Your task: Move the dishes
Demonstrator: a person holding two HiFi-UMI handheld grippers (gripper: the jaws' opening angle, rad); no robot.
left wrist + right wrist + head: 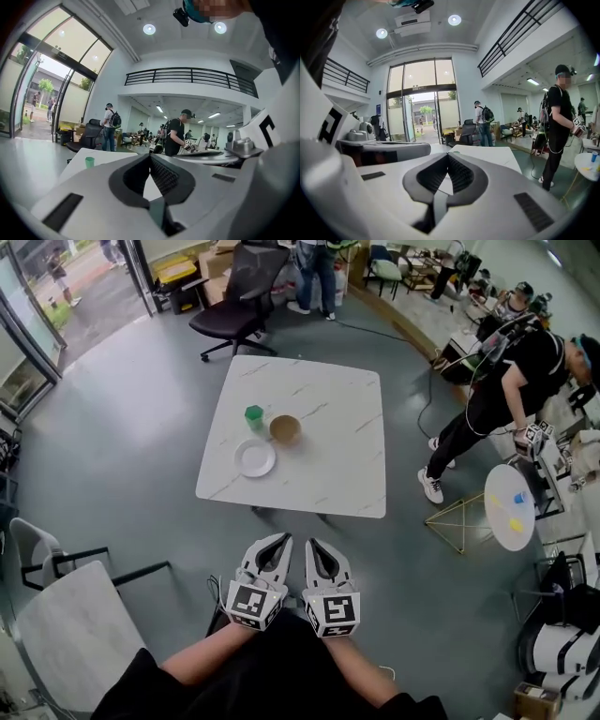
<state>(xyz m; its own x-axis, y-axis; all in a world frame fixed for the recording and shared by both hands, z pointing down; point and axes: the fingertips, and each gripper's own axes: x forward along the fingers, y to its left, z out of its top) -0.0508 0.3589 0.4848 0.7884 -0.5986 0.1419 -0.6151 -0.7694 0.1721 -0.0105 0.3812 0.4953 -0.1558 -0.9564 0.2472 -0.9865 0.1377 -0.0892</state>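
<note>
On the white marble table (pixel 328 465) stand a green cup (pixel 254 417), a brown bowl (pixel 285 428) and a white plate (pixel 255 457), grouped at its left half. Both grippers are held side by side well short of the table, near my body. My left gripper (pixel 278 542) is shut, its jaws meeting at the tips, nothing between them. My right gripper (pixel 313 547) is shut too and holds nothing. In the left gripper view the green cup (pixel 89 162) shows on the table (pixel 110 157) beyond the closed jaws. The right gripper view shows only the table's edge (pixel 487 152).
A black office chair (pixel 242 298) stands behind the table. A grey chair (pixel 66 615) is at my left. A person in black (pixel 511 395) stands at the right beside a small round table (pixel 511 507) and a yellow wire frame (pixel 459 521). Grey floor lies between me and the table.
</note>
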